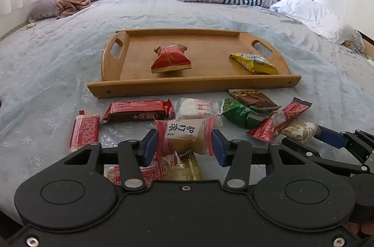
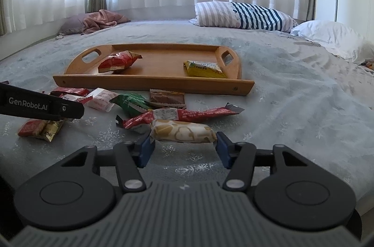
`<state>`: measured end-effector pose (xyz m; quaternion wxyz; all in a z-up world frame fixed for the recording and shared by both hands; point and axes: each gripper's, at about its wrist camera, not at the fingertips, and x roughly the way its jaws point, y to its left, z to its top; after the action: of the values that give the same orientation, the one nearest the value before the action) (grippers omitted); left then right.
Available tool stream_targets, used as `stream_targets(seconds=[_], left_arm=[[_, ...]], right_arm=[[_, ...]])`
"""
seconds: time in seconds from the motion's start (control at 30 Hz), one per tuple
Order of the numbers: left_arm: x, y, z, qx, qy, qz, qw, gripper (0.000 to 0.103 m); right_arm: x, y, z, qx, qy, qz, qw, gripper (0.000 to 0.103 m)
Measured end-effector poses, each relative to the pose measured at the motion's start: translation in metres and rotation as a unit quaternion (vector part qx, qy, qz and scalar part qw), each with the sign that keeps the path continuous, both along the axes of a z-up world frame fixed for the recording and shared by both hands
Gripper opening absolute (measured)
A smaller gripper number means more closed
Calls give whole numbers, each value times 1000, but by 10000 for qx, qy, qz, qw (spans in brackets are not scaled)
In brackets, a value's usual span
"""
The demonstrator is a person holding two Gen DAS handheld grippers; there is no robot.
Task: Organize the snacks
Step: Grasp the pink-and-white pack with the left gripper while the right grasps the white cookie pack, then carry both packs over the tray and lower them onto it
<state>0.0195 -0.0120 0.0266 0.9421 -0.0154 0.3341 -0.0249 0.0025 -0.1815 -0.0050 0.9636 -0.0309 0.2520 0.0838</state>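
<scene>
Blue-padded left gripper clasps a white-labelled pastry packet between its pads, near the wooden tray on the bed. Right gripper brackets a cream-and-gold snack packet; its pads touch both ends, jaws partly spread.

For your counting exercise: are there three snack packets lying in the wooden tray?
No: the wooden tray holds only two, a red packet near its middle and a yellow packet by its right handle.
</scene>
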Motion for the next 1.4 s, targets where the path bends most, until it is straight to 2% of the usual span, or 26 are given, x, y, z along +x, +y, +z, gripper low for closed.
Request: stream_targets(seconds=[0.23, 0.77, 0.9, 1.4], left_arm=[[-5, -2, 5, -6, -48, -42, 10000, 47], [-3, -3, 15, -95, -140, -57, 9998, 47], [3, -2, 20, -105, -197, -40, 9997, 47], [45, 5, 42, -152, -376, -13, 9992, 47]], right_arm=[[-5, 2, 5, -110, -74, 77, 9999, 59], [2, -4, 17, 27, -209, -50, 9998, 59], [11, -4, 21, -16, -293, -91, 9995, 59], [58, -16, 40, 304, -403, -322, 9982, 59]])
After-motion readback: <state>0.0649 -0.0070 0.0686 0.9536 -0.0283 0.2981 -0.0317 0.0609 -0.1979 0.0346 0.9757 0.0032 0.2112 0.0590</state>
